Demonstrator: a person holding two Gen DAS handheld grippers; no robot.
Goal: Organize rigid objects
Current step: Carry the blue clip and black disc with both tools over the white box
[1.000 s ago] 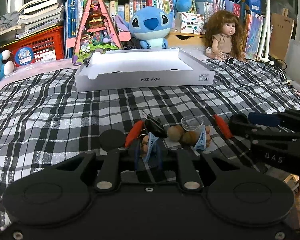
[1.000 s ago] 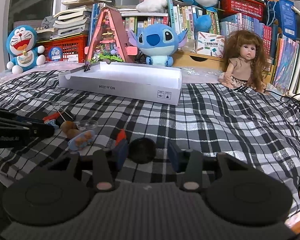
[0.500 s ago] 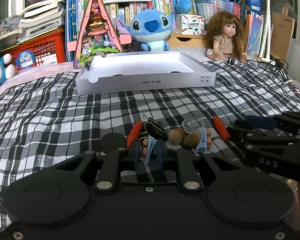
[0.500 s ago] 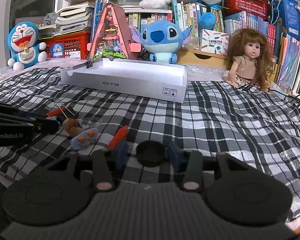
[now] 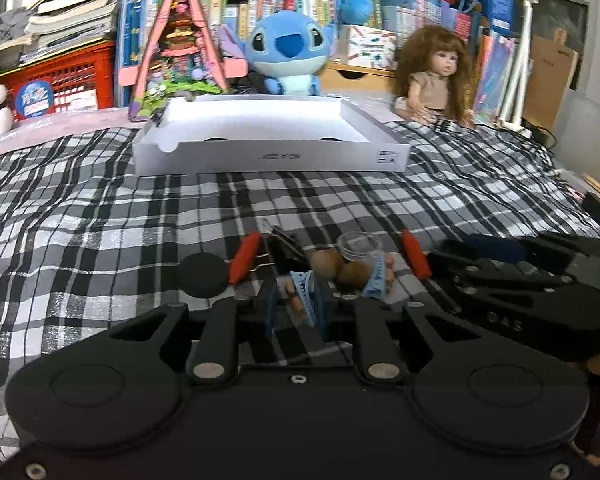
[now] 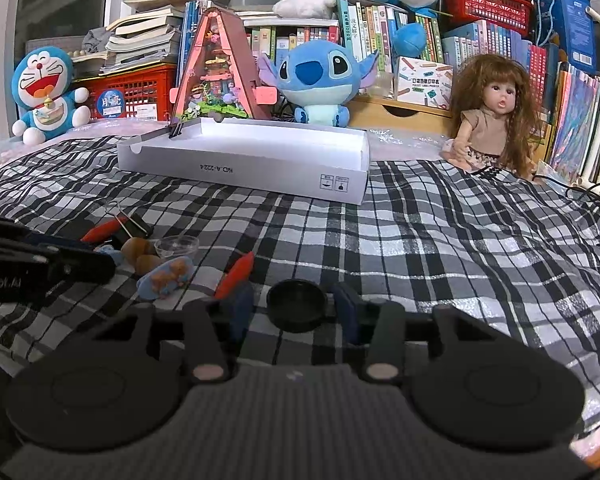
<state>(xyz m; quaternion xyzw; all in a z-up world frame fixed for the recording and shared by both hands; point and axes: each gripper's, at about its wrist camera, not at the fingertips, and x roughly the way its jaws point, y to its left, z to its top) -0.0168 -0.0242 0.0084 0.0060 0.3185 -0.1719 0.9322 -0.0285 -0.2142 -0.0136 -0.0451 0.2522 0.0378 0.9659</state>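
Note:
My left gripper (image 5: 294,308) is shut on a small blue bear piece (image 5: 302,298) low over the plaid cloth. Just beyond it lie a black binder clip (image 5: 284,244), a red piece (image 5: 244,256), two brown balls (image 5: 336,266), a clear cup (image 5: 358,244), a second blue bear piece (image 5: 378,278), another red piece (image 5: 414,256) and a black disc (image 5: 202,274). My right gripper (image 6: 296,310) is open with a black disc (image 6: 296,310) between its fingers, not gripped. A red piece (image 6: 236,274) lies by its left finger. The white box (image 5: 268,148) stands farther back, also in the right wrist view (image 6: 244,166).
Behind the box stand a Stitch plush (image 6: 320,80), a pink triangular toy house (image 6: 216,72), a doll (image 6: 492,116), a Doraemon plush (image 6: 44,92), a red crate (image 6: 136,88) and bookshelves. Cables (image 6: 596,196) lie at the right edge of the plaid bed.
My left gripper has lifted and tilted slightly with the blue piece still held. My right gripper has edged forward around the black disc.

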